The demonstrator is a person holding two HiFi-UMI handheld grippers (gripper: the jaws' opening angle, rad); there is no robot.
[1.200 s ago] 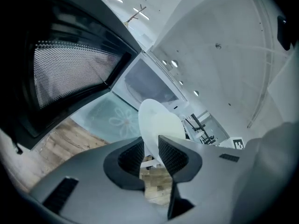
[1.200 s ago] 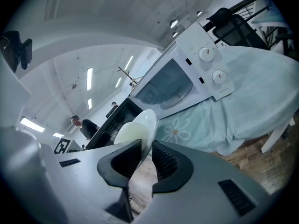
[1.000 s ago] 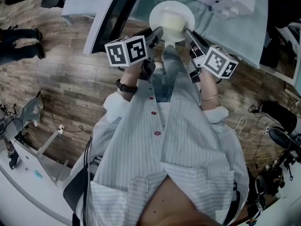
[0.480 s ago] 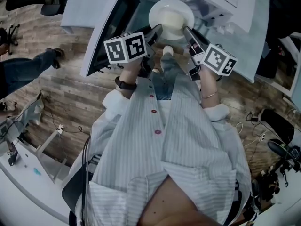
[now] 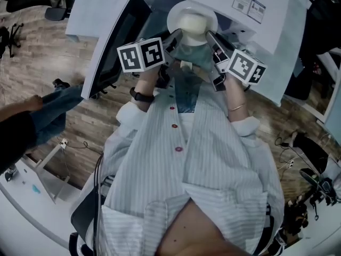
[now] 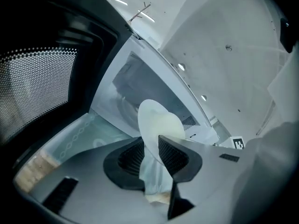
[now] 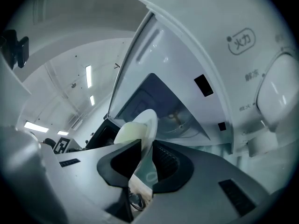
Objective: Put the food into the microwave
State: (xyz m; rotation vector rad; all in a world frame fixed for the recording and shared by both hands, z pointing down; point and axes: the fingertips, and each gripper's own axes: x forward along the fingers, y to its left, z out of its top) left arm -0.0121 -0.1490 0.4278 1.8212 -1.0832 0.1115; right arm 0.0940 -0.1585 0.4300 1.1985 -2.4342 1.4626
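A white plate (image 5: 184, 10) carrying a pale domed piece of food (image 5: 193, 23) hangs in front of the open microwave (image 5: 250, 20). My left gripper (image 5: 176, 37) is shut on the plate's left rim and my right gripper (image 5: 211, 37) is shut on its right rim. In the left gripper view the plate (image 6: 148, 120) and food (image 6: 168, 125) stand edge-on between that gripper's (image 6: 150, 153) ribbed pads, with the lit cavity (image 6: 133, 87) beyond. The right gripper view shows the plate (image 7: 149, 118) and food (image 7: 127, 132) clamped in the right gripper (image 7: 145, 158), facing the cavity (image 7: 163, 101).
The microwave door (image 5: 109, 36) stands swung open to the left, dark inside (image 6: 37, 78). The control panel (image 7: 254, 73) with knobs is on the right. Another person's leg (image 5: 50, 103) is at the left on the wooden floor (image 5: 80, 121). Cables lie at the right (image 5: 287, 159).
Both grippers have carried the plate forward, closer to the microwave's opening. The other person at the left has stepped nearer.
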